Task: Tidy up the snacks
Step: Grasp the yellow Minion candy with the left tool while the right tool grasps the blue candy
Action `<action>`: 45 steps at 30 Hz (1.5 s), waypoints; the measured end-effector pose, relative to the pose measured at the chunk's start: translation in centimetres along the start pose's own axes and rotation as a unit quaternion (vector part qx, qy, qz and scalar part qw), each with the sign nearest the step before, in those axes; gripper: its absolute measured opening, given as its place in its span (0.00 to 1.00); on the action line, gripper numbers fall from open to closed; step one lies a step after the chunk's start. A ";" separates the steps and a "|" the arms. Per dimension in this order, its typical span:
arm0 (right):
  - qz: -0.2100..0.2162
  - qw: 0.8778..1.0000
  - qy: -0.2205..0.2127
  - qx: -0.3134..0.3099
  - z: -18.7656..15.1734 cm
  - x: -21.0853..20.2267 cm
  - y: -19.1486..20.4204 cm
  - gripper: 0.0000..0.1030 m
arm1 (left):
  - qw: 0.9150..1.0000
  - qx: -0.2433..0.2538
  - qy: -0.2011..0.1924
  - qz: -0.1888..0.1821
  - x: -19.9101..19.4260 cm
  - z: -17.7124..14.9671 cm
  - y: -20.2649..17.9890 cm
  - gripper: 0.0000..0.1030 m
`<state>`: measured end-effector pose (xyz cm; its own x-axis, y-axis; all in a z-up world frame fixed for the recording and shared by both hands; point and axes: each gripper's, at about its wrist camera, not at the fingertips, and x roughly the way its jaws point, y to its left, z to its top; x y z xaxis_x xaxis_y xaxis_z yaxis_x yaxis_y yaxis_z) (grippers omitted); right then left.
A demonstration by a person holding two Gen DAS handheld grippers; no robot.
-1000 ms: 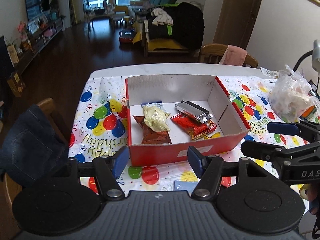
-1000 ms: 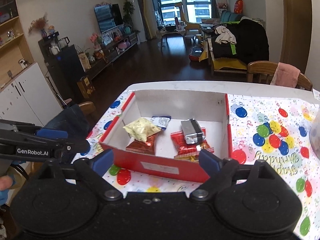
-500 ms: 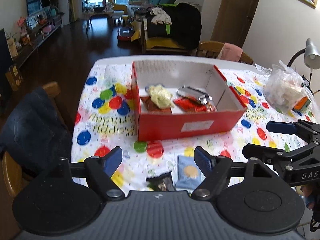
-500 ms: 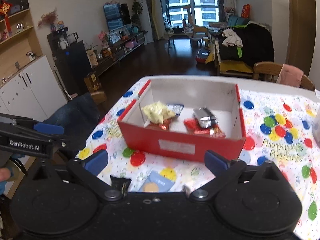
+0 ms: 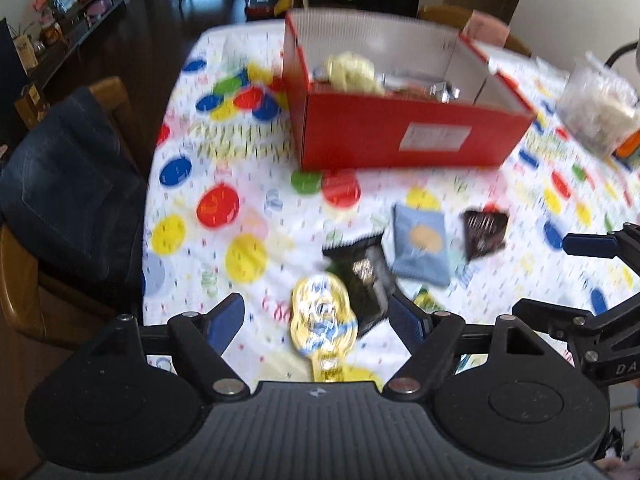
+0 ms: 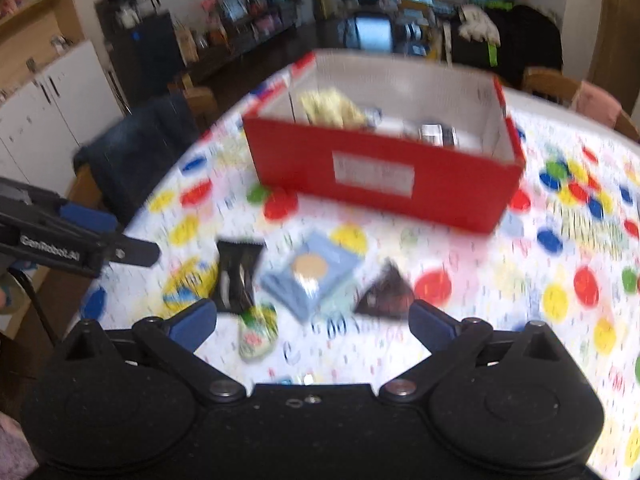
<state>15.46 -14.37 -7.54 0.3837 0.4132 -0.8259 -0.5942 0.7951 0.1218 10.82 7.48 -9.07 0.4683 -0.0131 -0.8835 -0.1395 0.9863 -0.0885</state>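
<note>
A red box (image 5: 404, 140) (image 6: 384, 176) with several snack packs inside stands on the balloon tablecloth. Loose snacks lie in front of it: a yellow round pack (image 5: 322, 316) (image 6: 188, 284), a black pack (image 5: 364, 268) (image 6: 238, 270), a light blue pack (image 5: 420, 244) (image 6: 310, 276), a dark brown pack (image 5: 484, 230) (image 6: 386, 292) and a green pack (image 6: 258, 330). My left gripper (image 5: 316, 322) is open just above the yellow pack. My right gripper (image 6: 312, 322) is open and empty, near the blue and green packs.
A clear plastic bag (image 5: 596, 108) sits at the table's right. A chair with dark jeans (image 5: 68, 188) stands at the left table edge. Another chair with a pink cloth (image 6: 592, 104) is at the far side.
Both grippers have pulled back from the box and tilted down toward the near table edge. The loose snacks have come into view under them. Both stay open.
</note>
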 end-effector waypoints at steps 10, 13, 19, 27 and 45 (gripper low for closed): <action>0.009 0.997 0.075 0.027 -2.6 2.7 0.9 0.95 | 0.998 -0.015 0.068 -0.004 4.2 -1.0 0.0 0.77; 0.006 0.996 0.090 0.030 -2.8 3.2 1.5 0.93 | 0.997 -0.014 0.077 0.001 5.1 -0.8 -0.2 0.77; -0.010 0.994 0.109 0.017 -2.7 4.0 3.0 0.84 | 0.996 -0.023 0.089 0.008 6.2 -0.6 -0.1 0.77; -0.021 0.991 0.132 0.031 -2.7 5.4 3.5 0.59 | 0.995 -0.021 0.092 0.016 6.8 -0.6 -0.3 0.77; -0.015 0.992 0.119 0.050 -2.2 6.2 3.1 0.47 | 0.995 -0.007 0.095 0.021 7.6 -0.2 -0.8 0.76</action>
<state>14.43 -10.31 -13.48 0.2153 0.2824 -0.9348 -0.5074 0.8503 0.1399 14.35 6.57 -15.83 0.2877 -0.0036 -0.9577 -0.1685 0.9842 -0.0543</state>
